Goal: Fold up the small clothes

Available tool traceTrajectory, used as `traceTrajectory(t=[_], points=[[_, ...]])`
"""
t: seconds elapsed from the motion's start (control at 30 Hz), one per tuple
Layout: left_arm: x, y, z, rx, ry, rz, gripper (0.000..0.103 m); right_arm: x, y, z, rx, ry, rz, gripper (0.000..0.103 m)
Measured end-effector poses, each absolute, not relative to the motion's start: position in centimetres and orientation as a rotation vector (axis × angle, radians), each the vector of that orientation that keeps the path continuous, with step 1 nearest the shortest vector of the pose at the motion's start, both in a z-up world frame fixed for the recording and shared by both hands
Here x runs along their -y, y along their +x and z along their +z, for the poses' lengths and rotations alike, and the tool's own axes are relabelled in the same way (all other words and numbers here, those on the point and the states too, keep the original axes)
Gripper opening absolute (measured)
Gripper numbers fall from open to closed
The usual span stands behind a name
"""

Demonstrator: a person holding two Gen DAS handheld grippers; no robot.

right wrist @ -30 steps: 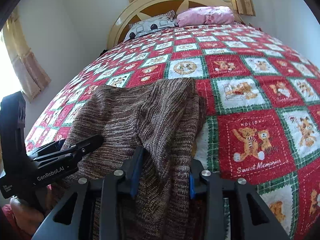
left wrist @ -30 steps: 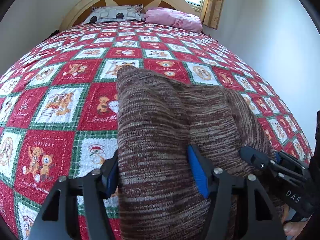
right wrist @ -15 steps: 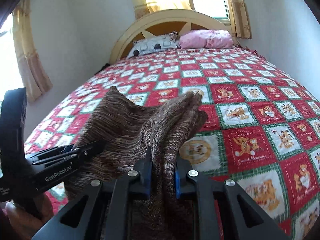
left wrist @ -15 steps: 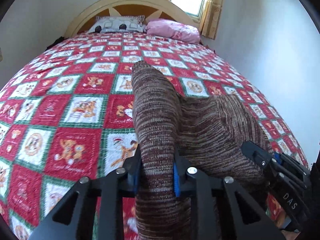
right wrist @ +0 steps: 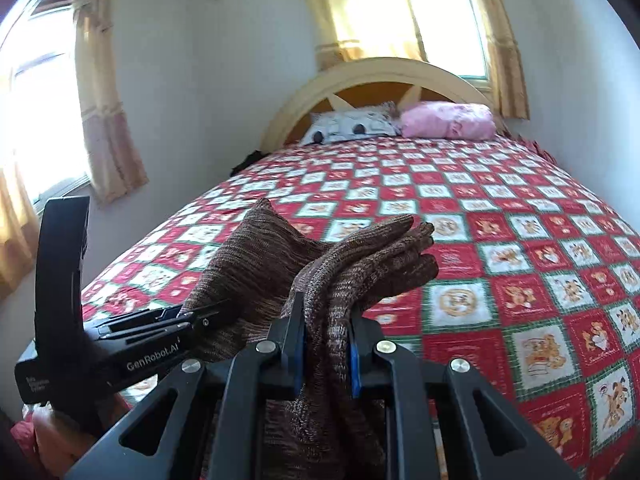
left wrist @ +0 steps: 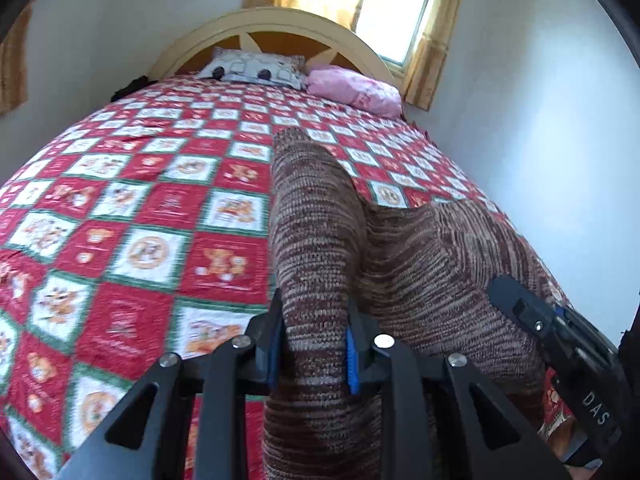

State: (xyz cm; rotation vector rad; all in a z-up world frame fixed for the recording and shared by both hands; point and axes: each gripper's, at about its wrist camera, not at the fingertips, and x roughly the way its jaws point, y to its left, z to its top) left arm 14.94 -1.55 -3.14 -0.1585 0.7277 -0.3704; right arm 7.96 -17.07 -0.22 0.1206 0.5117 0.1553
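A brown knitted garment is lifted off the bed's near end, held by both grippers. My left gripper is shut on a bunched fold of it, blue pads pressing the knit. My right gripper is shut on another fold, whose loose end sticks up and forward. In the left wrist view the right gripper shows at the lower right, beside the cloth. In the right wrist view the left gripper reaches in from the lower left. The cloth below the jaws is hidden.
A red, white and green patchwork quilt covers the whole bed. A grey patterned pillow and a pink pillow lie at the curved headboard. Curtained windows stand behind and to the left. A white wall runs along the bed's right side.
Both grippers closed on folds of the brown garment and rose with it, lifting the cloth off the quilt. The views now tilt up towards the headboard and windows.
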Motion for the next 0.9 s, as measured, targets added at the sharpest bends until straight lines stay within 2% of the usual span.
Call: traceTrajectory(t=[0.23,0.63,0.8,0.9], points=[[-4.1,13.8,-2.1,-0.679,-0.150,-0.249,0.026,11.1,9.2,0.5,-0.506,0.100,0.272,0.017],[-12.0,16.8,-2.2,-0.618,-0.127,-0.020,0.026,1.8,15.4,-0.1,-0.487,0.018,0.409,0.017],[-12.7,20.9,-5.5,-0.602,-0.069,0.051,0.026,0.1,20.9,-3.8,-0.519,-0.040,0.374,0.017],[-13.3,24.4,-9.5,-0.722,-0.061,0.075,0.026,0.2,24.9,-7.9,-0.645,-0.042,0.336,0.017]])
